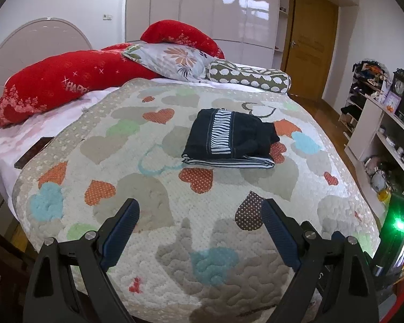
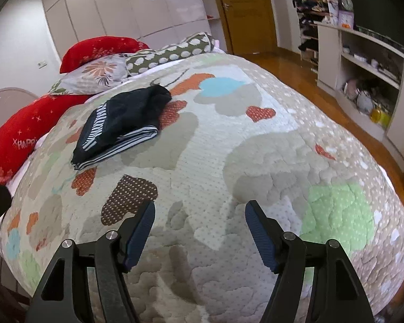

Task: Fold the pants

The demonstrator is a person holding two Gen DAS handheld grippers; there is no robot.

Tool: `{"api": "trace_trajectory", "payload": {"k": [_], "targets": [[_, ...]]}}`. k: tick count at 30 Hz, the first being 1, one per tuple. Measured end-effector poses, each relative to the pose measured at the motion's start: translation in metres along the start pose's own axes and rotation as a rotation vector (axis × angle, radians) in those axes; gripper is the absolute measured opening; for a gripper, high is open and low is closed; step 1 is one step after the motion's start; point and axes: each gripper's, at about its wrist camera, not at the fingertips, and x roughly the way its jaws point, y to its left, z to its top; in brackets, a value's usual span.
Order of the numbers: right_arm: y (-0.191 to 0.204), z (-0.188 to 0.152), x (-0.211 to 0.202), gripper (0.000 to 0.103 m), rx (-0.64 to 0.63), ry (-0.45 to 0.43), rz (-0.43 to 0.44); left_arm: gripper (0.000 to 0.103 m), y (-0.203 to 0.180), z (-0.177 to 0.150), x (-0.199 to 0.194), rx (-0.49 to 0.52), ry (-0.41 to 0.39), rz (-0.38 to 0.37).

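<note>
- On the bed, mid-quilt: the pants [image 1: 230, 138] lie as a compact folded bundle on the heart-patterned quilt [image 1: 159, 188], dark fabric with a black-and-white striped band across the top and a striped layer showing along the near edge.
- In the right wrist view the same bundle [image 2: 121, 126] sits up and to the left, well apart from both tools.
- Left gripper [image 1: 199, 215]: jaws spread wide, nothing between them, held above the near part of the quilt.
- Right gripper [image 2: 199, 215]: likewise spread, empty, over bare quilt.
- Step in hand, as a judgement: folding appears essentially finished; both tools stand clear of the garment, so this reads as the release/retreat stage or a final check.
- One corner on the far right side of the bundle bulges loosely rather than lying flat. If any further move is needed, it calls for a light pinch or press on that corner without dragging the stack and undoing the layers.
- Writing: the red pillow [image 1: 56, 80] carries pale lettering, readable only as "HAPP", the rest hidden by the quilt edge.
- No brand or label legible on the pants.
- A clock [image 1: 399, 87] stands on the white shelf unit [image 1: 374, 123]; its face is too small to read.
</note>
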Motion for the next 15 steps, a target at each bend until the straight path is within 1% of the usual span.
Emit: {"api": "trace_trajectory", "payload": {"k": [7,10,15], "targets": [[-0.0056,-0.0002,0.0019,0.075,0.029,0.015,-0.012,0.091,0.0000,0.0007,-0.0025,0.001,-0.016,0.006],[-0.0052,0.0005,0.0017,0.075,0.022,0.009,-0.014,0.091,0.0010,0.0014,-0.0040,-0.001,-0.020,0.007],[-0.0010,-0.0013,0.0017,0.075,0.003,0.019,-0.024,0.091,0.0057,0.0024,-0.0077,-0.006,-0.052,0.009]]}}
